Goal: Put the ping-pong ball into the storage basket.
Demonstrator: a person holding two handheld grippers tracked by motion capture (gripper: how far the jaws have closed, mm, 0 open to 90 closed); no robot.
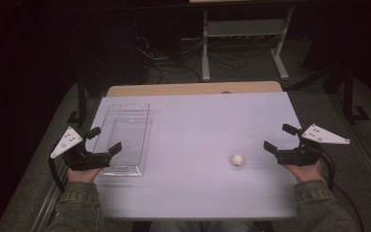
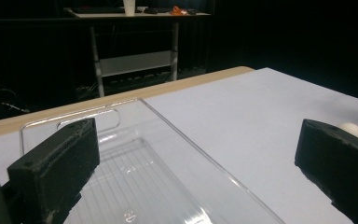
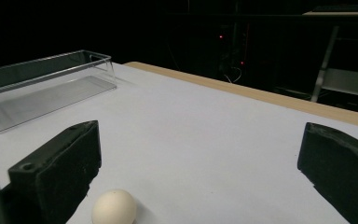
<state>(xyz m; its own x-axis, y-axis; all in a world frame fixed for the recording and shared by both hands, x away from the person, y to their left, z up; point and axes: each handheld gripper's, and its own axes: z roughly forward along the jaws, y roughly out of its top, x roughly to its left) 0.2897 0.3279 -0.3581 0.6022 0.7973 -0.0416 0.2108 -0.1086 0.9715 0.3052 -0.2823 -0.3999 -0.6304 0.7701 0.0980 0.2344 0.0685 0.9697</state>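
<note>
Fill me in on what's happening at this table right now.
A person sits at the white table with a hand-held gripper in each hand, both open and holding nothing. The left hand-held gripper hovers at the near end of an empty clear plastic bin on the table's left side. The right hand-held gripper sits at the table's right edge, jaws pointed toward a small white egg-like ball lying loose on the table, close by but not touching it.

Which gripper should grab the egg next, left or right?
Right. The right gripper is open and close beside the egg; in its own view the egg lies just by its jaw. The left gripper hangs open over the clear tray, across the table.
</note>
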